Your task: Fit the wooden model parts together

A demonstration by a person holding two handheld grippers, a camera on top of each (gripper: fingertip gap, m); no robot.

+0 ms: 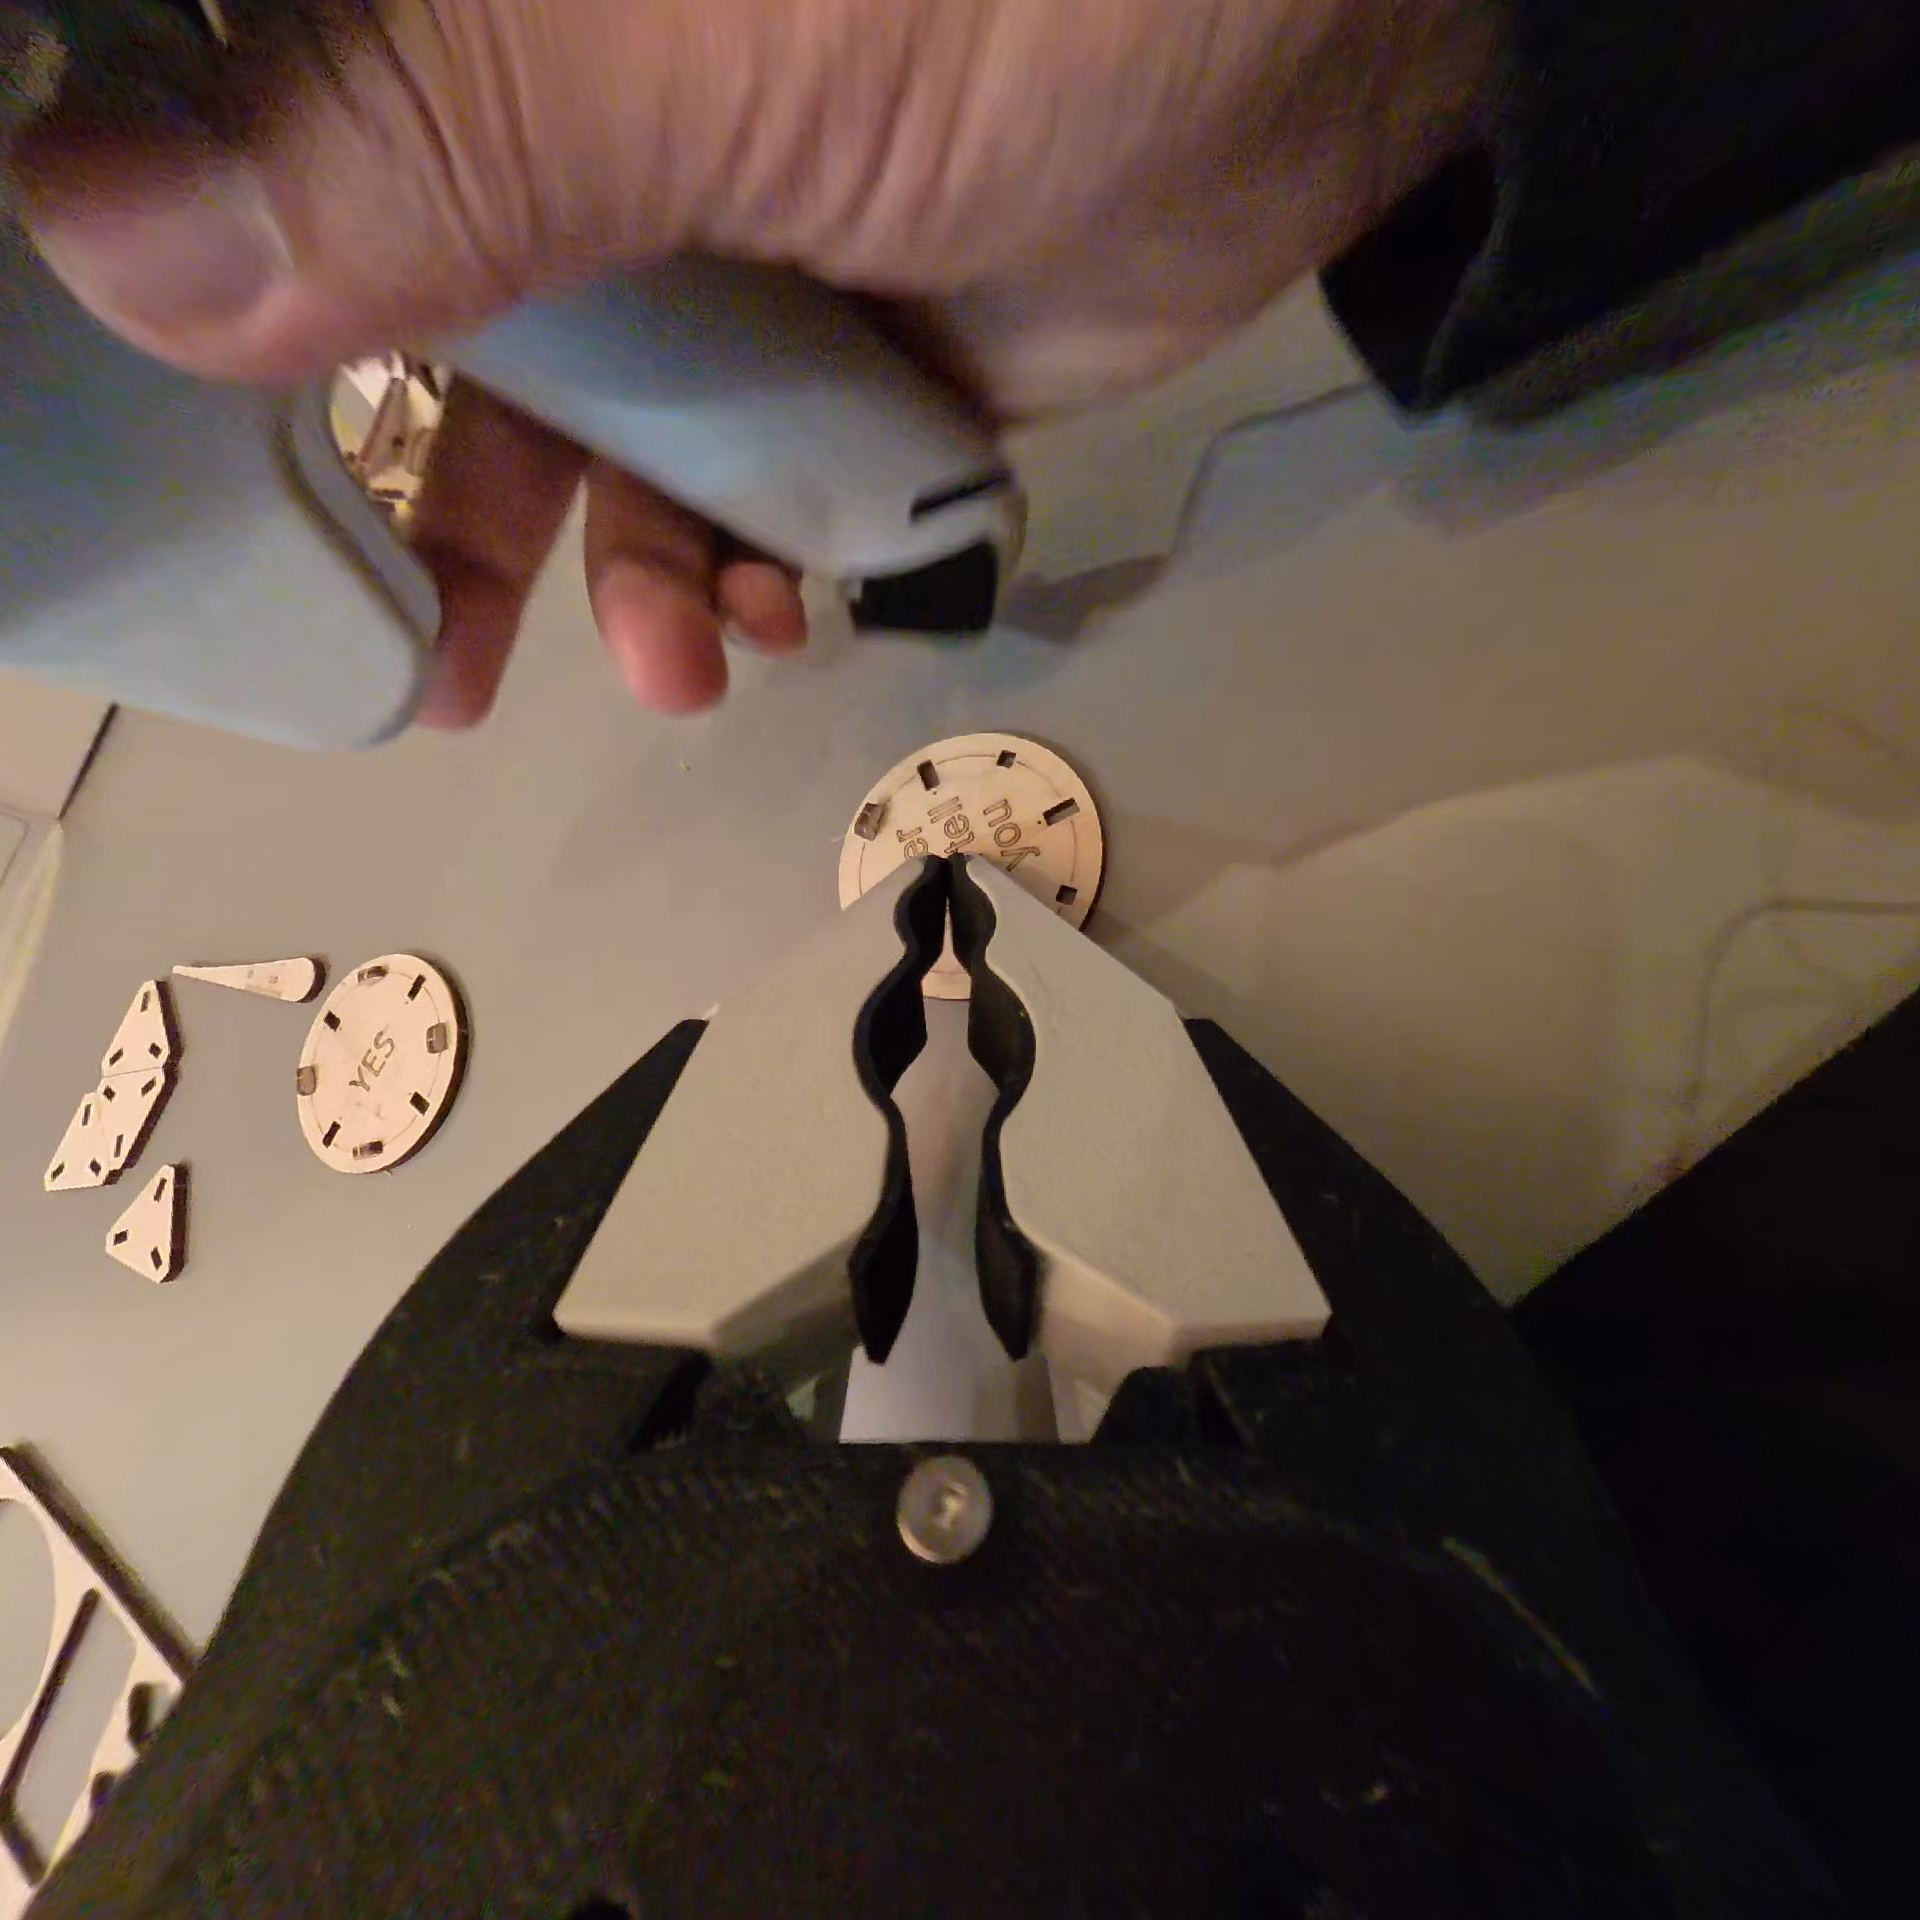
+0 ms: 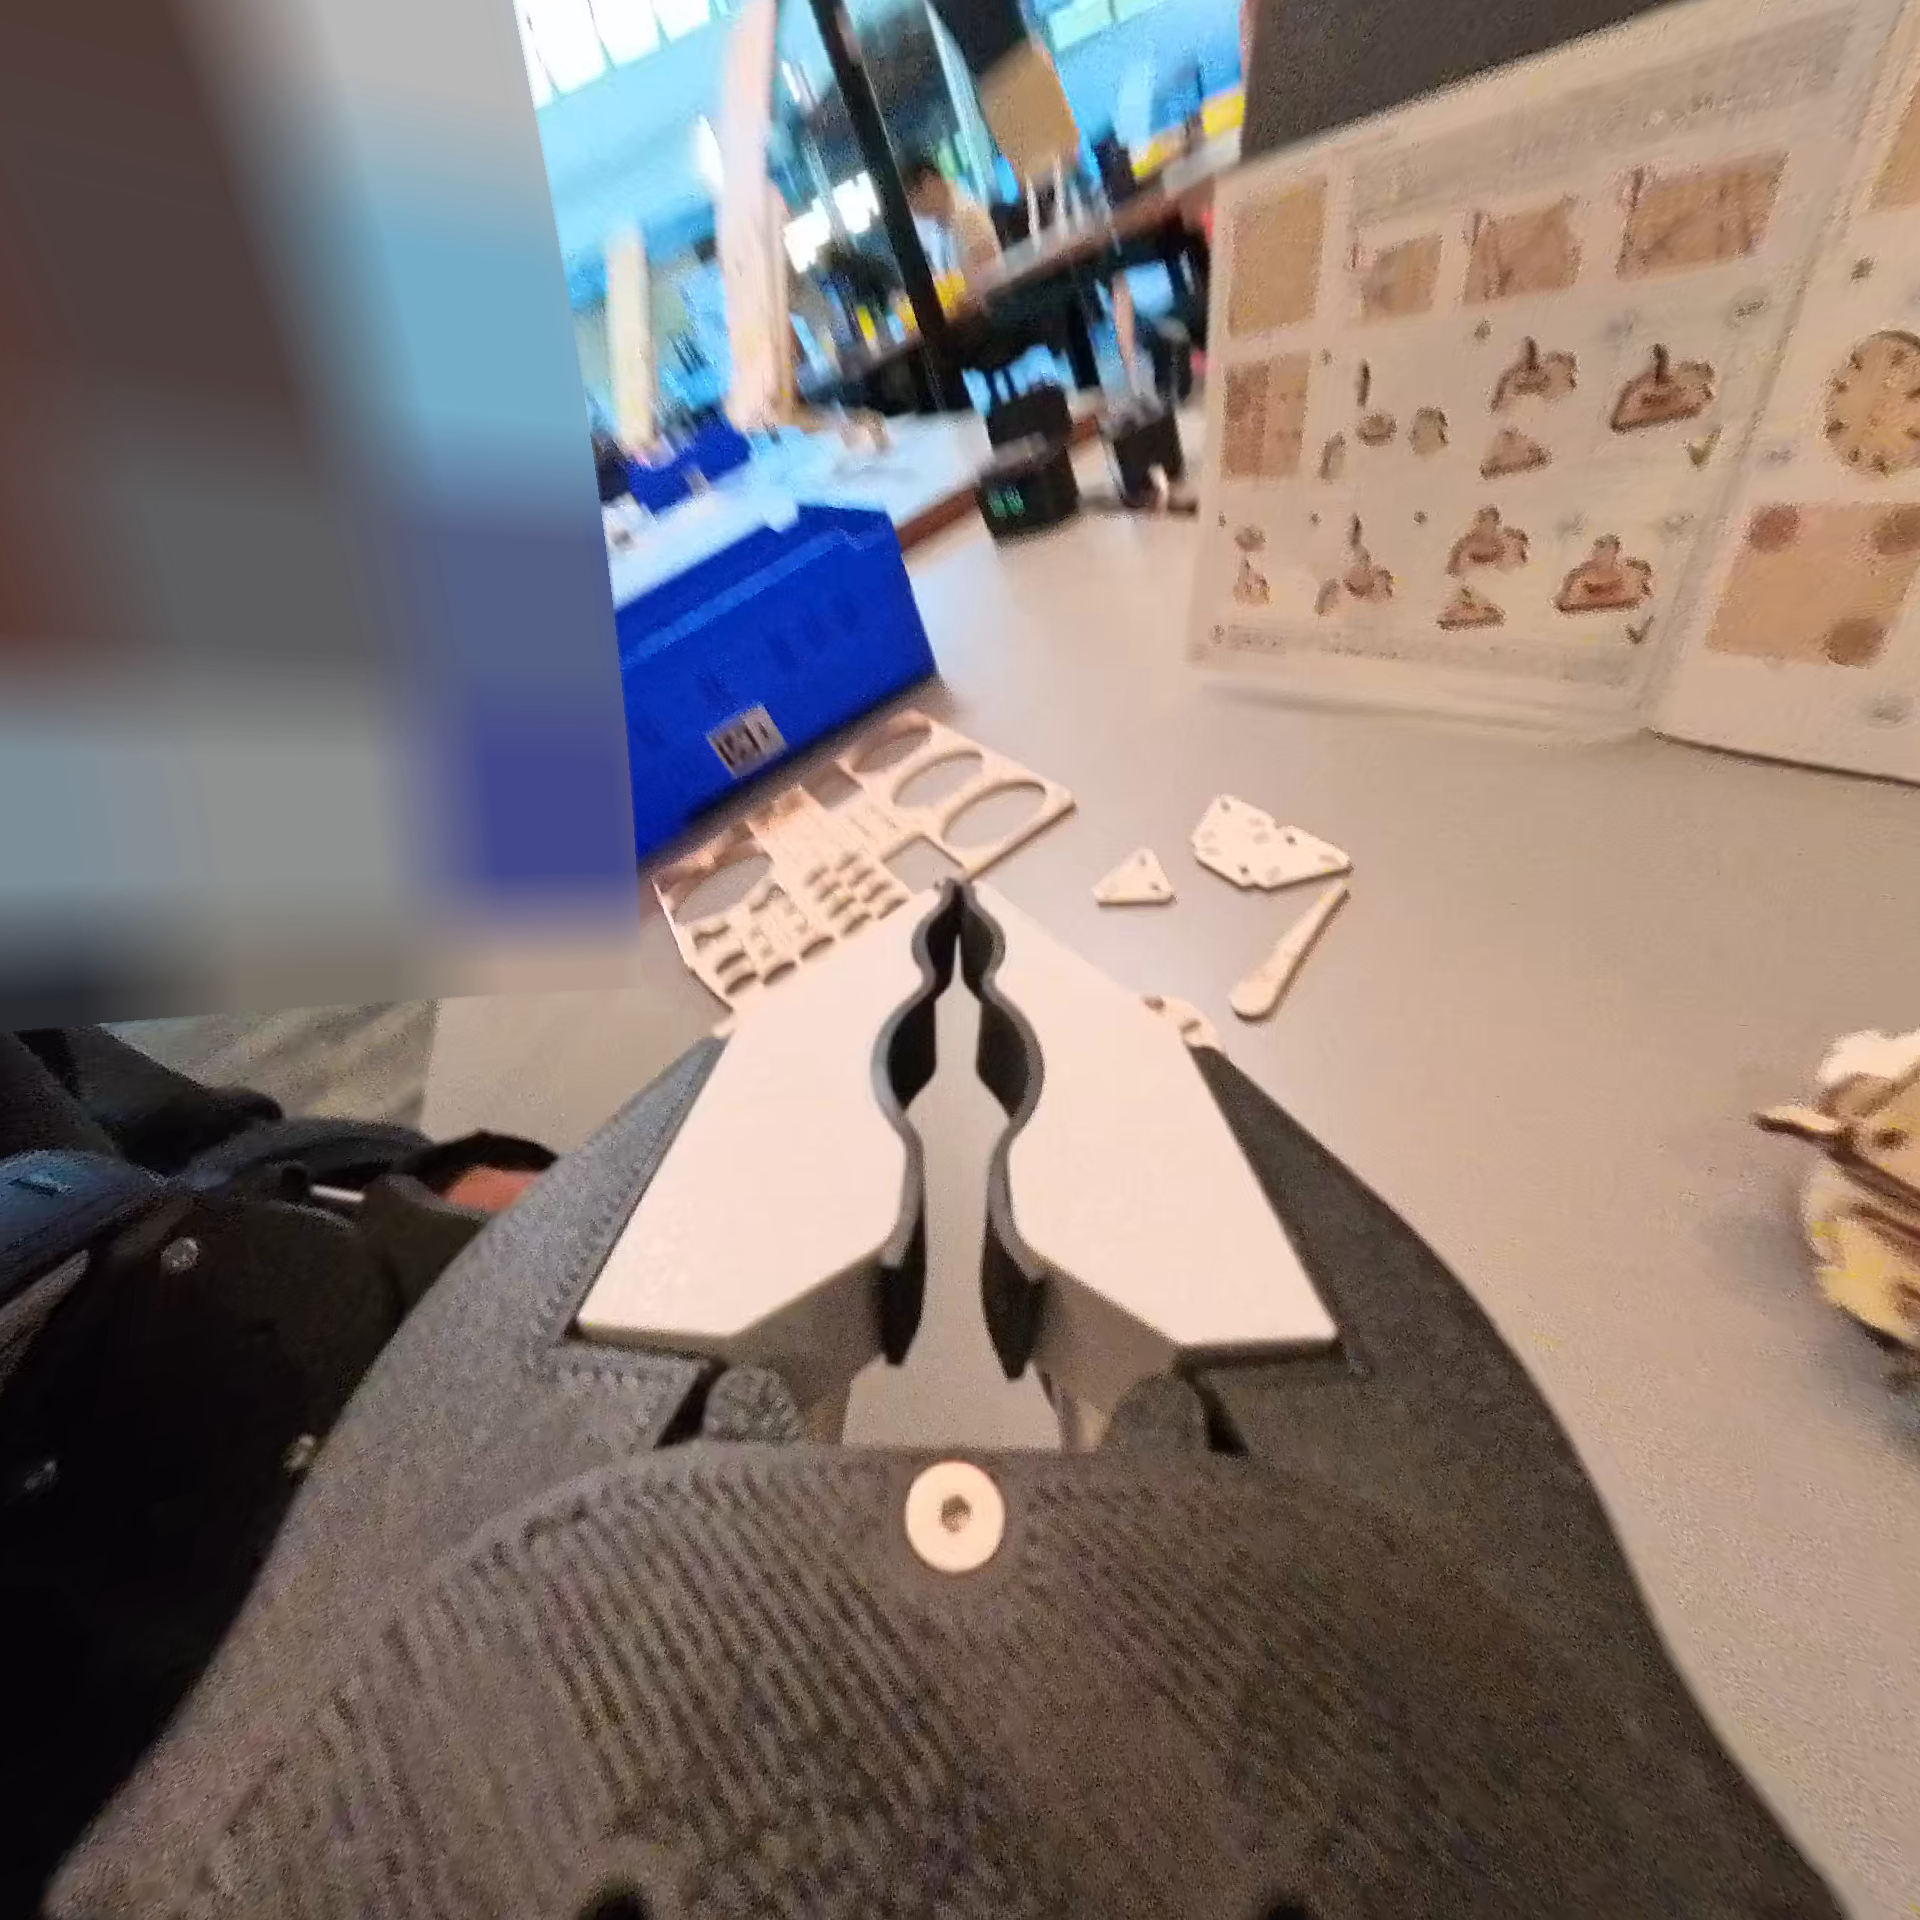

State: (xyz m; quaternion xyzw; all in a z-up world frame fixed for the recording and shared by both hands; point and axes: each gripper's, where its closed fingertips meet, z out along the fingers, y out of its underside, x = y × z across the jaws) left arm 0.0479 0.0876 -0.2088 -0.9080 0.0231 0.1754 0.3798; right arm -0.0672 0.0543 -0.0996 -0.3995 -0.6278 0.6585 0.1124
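Grippers are both pinched together with nothing in them, tips meeting on bare air. The left gripper [image 1: 948,871] points down at the grey table [image 1: 623,852], its tips right over a round wooden disc [image 1: 997,831] with engraved writing and little slots around its edge; can't tell if they actually touch it. Off to that gripper's left lies a second wooden disc [image 1: 381,1062], a few small wooden triangles [image 1: 120,1101] bunched together, and a thin tapered wooden stick [image 1: 255,977]. Above it, quite close, a hand [image 1: 727,187] is wrapped around a pale blue-grey handle [image 1: 748,436], blurry. The right gripper [image 2: 956,896] sits low over the same table, aimed toward a punched-out wooden sheet [image 2: 935,790] with oval holes, which lies against a blue bin [image 2: 769,634]. To the right of its tips sit a lone triangle [image 2: 1135,879], a cluster of triangles [image 2: 1270,854], and the stick [image 2: 1288,956]. Further back an open instruction booklet [image 2: 1455,416] stands propped up, and a partly built wooden model [image 2: 1860,1174] sits at the right edge.
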